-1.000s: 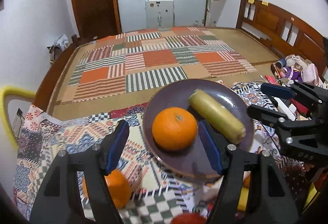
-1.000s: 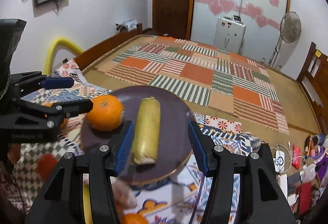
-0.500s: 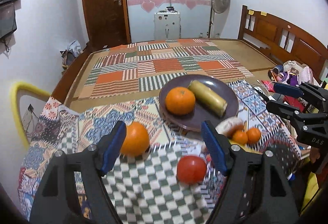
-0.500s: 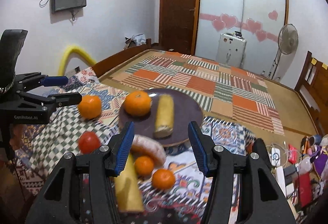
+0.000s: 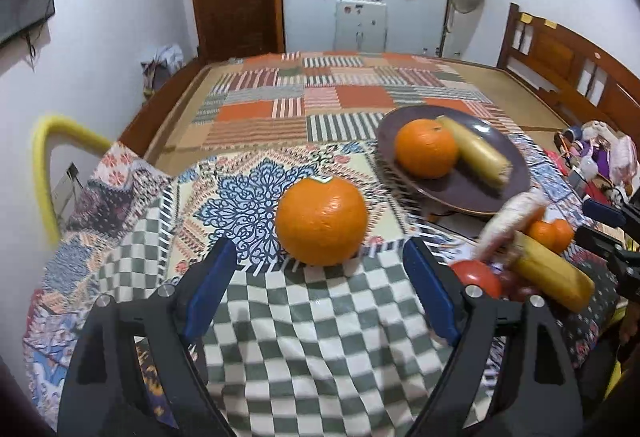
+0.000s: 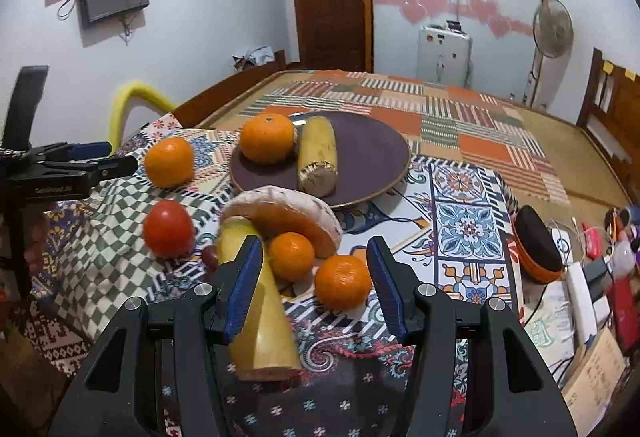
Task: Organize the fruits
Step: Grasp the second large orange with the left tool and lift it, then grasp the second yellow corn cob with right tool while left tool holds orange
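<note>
A dark purple plate (image 6: 368, 157) (image 5: 516, 165) holds an orange (image 6: 267, 137) (image 5: 426, 148) and a yellow banana piece (image 6: 318, 153) (image 5: 476, 151). On the cloth lie a loose orange (image 5: 321, 220) (image 6: 169, 162), a red tomato (image 6: 168, 228) (image 5: 476, 277), a second banana piece (image 6: 260, 301) (image 5: 552, 275), a sugared pastry (image 6: 288, 213) and two small tangerines (image 6: 292, 256) (image 6: 343, 282). My left gripper (image 5: 320, 293) is open and empty, just short of the loose orange. My right gripper (image 6: 314, 285) is open and empty, above the tangerines.
The table carries patterned cloths, with a green checked cloth (image 5: 304, 329) at the front left. A glasses case (image 6: 536, 243), cables and small items lie at the right. A yellow chair back (image 5: 48, 157) stands left. A bed with a patchwork cover (image 5: 340, 101) lies behind.
Both grippers have pulled back from the plate toward the table's near edge. The left one has swung left to face the loose orange. Both stay open.
</note>
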### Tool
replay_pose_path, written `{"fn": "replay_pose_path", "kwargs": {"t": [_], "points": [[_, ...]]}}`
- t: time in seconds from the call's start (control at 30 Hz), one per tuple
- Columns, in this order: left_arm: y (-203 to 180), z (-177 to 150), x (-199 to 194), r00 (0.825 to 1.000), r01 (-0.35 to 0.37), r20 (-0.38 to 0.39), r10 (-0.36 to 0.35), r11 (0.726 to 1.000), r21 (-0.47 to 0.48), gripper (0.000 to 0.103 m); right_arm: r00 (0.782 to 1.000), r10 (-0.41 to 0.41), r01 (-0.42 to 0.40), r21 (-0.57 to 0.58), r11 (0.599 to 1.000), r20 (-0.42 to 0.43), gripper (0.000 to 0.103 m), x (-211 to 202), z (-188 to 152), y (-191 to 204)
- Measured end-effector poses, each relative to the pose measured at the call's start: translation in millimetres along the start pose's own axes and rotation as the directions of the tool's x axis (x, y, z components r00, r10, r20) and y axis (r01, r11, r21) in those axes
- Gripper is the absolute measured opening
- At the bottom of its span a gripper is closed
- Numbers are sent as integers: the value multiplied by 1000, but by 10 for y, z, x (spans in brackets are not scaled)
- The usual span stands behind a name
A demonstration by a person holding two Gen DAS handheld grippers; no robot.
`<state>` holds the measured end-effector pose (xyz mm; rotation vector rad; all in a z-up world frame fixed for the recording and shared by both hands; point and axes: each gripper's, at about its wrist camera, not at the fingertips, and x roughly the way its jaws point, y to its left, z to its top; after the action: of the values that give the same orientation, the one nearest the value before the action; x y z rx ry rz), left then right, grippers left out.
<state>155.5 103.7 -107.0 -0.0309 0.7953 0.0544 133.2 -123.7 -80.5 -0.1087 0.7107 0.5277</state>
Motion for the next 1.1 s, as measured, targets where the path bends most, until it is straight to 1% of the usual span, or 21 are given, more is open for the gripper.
{"fn": "replay_pose_path", "kwargs": {"t": [0.13, 0.23, 0.3, 0.4, 0.43, 0.47, 0.5, 0.53, 0.6, 0.73, 0.87, 0.93, 1.1], "points": [[22, 46, 289, 999, 0, -47, 0, 1000, -3, 86, 1000, -9, 9, 2, 1000, 0, 51, 43, 10, -40], [34, 83, 437, 998, -22, -56, 21, 1000, -22, 87, 1000, -20, 20, -8, 1000, 8, 51, 49, 9, -32], [60, 101, 506, 998, -6, -64, 3, 999, -48, 87, 1000, -11, 12, -10, 1000, 8, 51, 52, 6, -31], [67, 132, 570, 998, -1, -67, -4, 997, -71, 86, 1000, 9, -9, -12, 1000, 4, 51, 48, -13, -9], [66, 139, 586, 998, 3, -67, -7, 997, -73, 84, 1000, 18, -18, -12, 1000, 2, 51, 44, -23, -4], [66, 147, 604, 997, 10, -70, -16, 997, -77, 79, 1000, 25, -25, -11, 1000, 1, 51, 43, -32, 9], [65, 157, 619, 997, 26, -73, -32, 996, -83, 75, 999, 33, -33, -8, 999, 0, 51, 37, -41, 21], [62, 162, 622, 996, 47, -78, -54, 995, -89, 69, 999, 47, -47, -5, 999, -1, 51, 28, -54, 35], [32, 170, 609, 995, 40, -86, -47, 996, -78, 69, 998, 59, -59, -10, 998, -1, 51, 2, -83, 79], [-33, 106, 510, 996, 28, -88, -30, 999, -27, 68, 997, 83, -83, -23, 996, 0, 51, -39, -108, 162], [-18, -26, 334, 991, 86, -102, -91, 995, -49, 68, 993, 117, -118, -36, 992, -25, 51, -32, -159, 227], [-29, -121, 224, 991, 90, -95, -94, 995, -41, 68, 991, 127, -128, -37, 991, -29, 48, -40, -209, 247], [-33, -355, -34, 989, 110, -95, -112, 994, -29, 68, 989, 133, -137, -59, 989, -68, 38, 0, -312, 299]]}}
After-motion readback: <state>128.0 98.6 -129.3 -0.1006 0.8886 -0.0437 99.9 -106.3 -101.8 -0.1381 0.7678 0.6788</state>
